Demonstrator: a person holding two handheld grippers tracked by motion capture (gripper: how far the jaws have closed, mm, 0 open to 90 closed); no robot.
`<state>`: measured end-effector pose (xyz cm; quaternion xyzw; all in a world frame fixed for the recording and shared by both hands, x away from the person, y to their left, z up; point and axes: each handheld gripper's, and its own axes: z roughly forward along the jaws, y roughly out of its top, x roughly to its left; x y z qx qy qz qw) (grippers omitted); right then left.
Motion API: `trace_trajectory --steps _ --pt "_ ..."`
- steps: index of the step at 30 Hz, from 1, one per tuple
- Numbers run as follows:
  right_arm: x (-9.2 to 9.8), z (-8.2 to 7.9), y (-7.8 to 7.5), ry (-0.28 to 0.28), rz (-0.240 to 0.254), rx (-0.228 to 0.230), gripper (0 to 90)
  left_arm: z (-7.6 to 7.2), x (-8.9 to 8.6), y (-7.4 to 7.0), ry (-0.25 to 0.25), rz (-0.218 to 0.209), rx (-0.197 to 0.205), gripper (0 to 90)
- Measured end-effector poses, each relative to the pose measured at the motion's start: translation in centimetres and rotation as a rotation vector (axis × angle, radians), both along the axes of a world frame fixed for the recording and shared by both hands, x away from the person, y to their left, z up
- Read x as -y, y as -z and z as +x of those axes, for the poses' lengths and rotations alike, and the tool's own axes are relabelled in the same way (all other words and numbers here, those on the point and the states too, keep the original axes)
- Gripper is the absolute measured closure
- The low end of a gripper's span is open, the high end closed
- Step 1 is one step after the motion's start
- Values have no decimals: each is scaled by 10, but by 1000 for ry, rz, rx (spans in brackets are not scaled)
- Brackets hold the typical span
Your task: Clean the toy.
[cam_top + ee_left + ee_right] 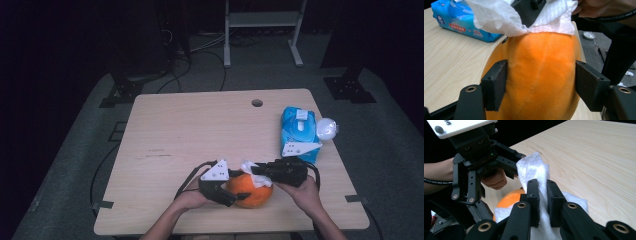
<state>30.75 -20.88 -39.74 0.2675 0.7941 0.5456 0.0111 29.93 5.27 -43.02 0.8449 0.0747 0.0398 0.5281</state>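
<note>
Orange plush pumpkin (250, 191) sat near the table's (190, 130) front edge, squeezed between my left claw's (540, 85) pads. My right claw (542, 203) pinched a white wipe (534, 168) narrowly against the pumpkin's top. Beyond the pumpkin lay a blue wipes pack (298, 131).

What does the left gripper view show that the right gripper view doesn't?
Left gripper view alone: the left gripper with its pads pressed on both sides of the orange plush toy, plus the blue wipes pack behind. Right gripper view alone: the right gripper shut on the white wipe, and the left gripper's body from outside. Both: toy, wipe, wooden table.
</note>
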Motion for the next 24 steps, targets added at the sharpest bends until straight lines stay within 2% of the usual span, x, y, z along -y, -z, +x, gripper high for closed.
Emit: trace_trajectory --steps 2,8,16,24 --pt "2 1 0 10 -1 1 817 2 -3 -1 -3 1 -6 320" --pt "10 4 3 36 27 -14 817 12 -13 1 -43 -32 -61 329" --pt "14 5 5 55 33 -19 817 20 -23 3 -90 -56 -115 331" --pt "13 2 1 59 21 5 816 25 -28 4 -134 -68 -152 332"
